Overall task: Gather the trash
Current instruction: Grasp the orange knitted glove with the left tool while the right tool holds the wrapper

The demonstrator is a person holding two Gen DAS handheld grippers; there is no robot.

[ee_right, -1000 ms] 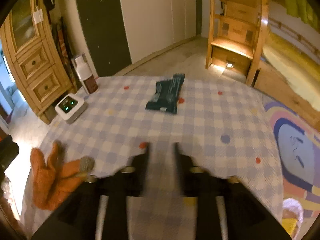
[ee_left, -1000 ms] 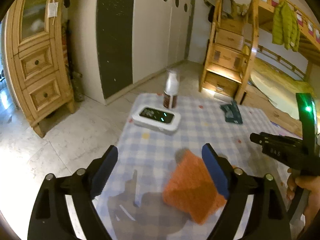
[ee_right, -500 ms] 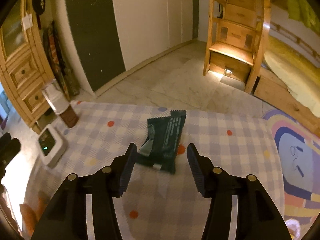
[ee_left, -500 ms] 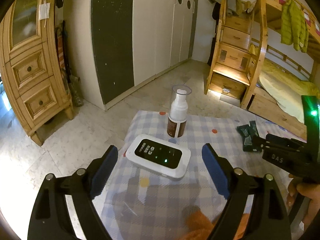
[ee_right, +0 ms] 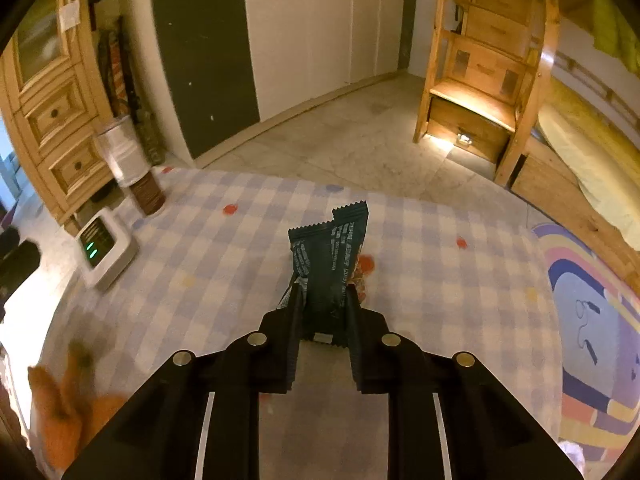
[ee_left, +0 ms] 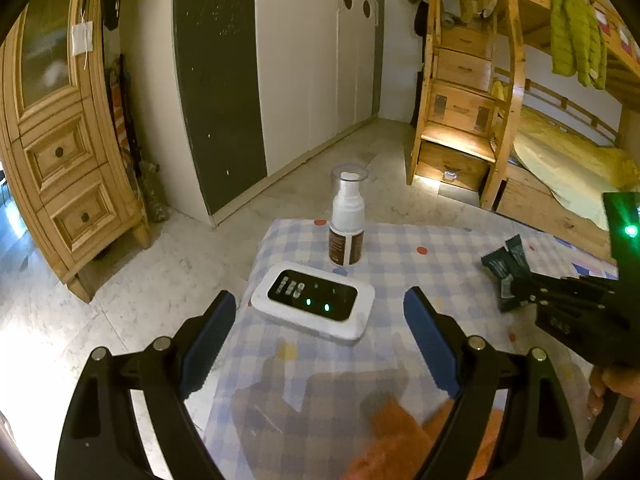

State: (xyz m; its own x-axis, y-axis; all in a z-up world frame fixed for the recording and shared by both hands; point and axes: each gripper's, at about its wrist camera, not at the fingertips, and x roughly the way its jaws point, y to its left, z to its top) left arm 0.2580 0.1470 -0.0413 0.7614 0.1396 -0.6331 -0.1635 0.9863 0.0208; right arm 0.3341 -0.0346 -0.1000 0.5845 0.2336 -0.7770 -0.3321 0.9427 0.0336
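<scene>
R tool [ee_right: 323, 294] clamped on dark wrapper [ee_right: 330, 256], 12 o'clock. L tool [ee_left: 320, 312] wide open over counter [ee_left: 420, 272], nothing held.

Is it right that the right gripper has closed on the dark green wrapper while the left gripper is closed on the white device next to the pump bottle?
Not quite. In the left wrist view the left gripper is open, holding nothing; the white device lies ahead of its fingers, beside the pump bottle. The rest holds: the right gripper is shut on the dark green wrapper.
</scene>
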